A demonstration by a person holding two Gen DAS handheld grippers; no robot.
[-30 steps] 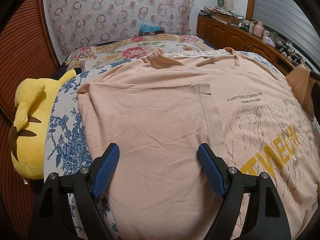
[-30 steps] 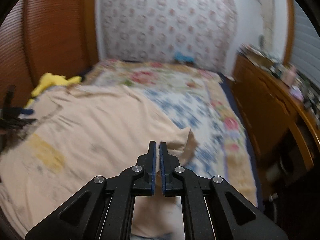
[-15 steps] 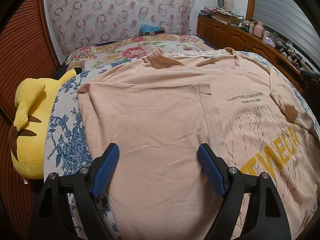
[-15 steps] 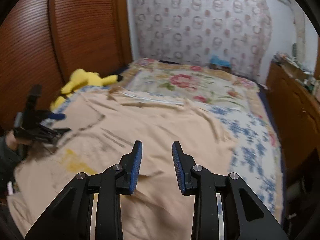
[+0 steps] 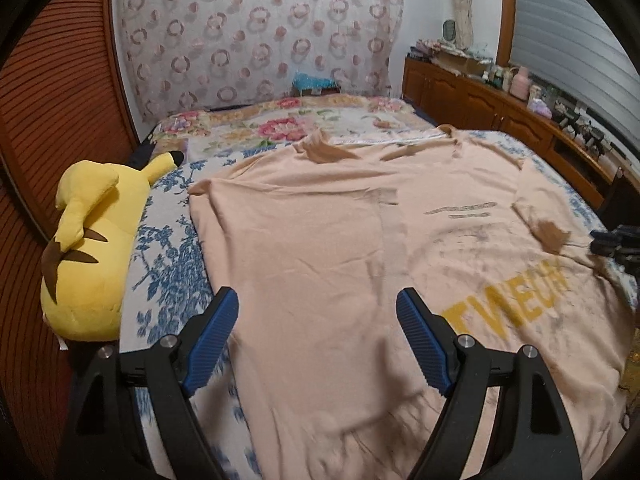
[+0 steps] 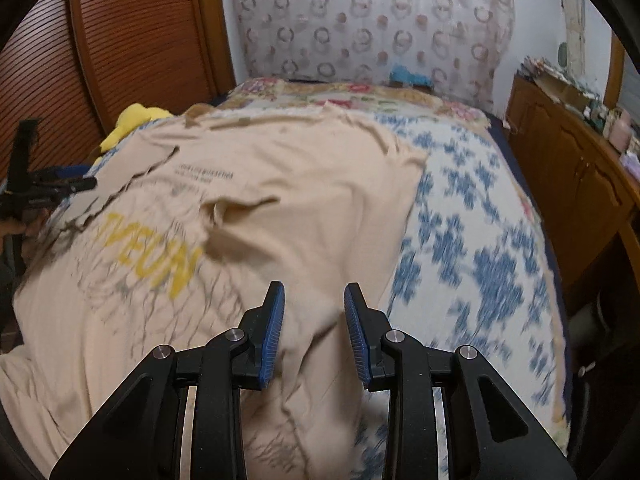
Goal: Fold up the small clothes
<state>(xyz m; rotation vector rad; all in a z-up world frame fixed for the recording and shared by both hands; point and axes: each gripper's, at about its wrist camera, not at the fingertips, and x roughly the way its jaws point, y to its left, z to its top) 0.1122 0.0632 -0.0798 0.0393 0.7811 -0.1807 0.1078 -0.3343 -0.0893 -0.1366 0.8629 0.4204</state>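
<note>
A peach T-shirt (image 5: pixel 320 240) with yellow lettering lies spread on the bed, its left side folded inward. Its right sleeve (image 5: pixel 548 224) is folded onto the chest. My left gripper (image 5: pixel 316 300) hovers open and wide above the folded left part, with nothing between its fingers. My right gripper (image 6: pixel 314 292) stands open above the shirt's (image 6: pixel 280 184) right side near the hem, its pads clear of the cloth. The folded sleeve (image 6: pixel 240 212) lies ahead of it. Each gripper shows at the edge of the other's view: the right gripper (image 5: pixel 616 240) and the left gripper (image 6: pixel 52 188).
A yellow plush toy (image 5: pixel 88 248) lies along the bed's left edge. The blue floral bedspread (image 5: pixel 168 256) shows on both sides of the shirt. A wooden cabinet (image 5: pixel 480 108) with clutter runs along the right, and a wooden slatted door (image 5: pixel 52 100) stands at the left.
The right gripper opened and let go of the sleeve, which now lies folded on the shirt, then sank toward the shirt's right side. The left gripper drew back and up a little.
</note>
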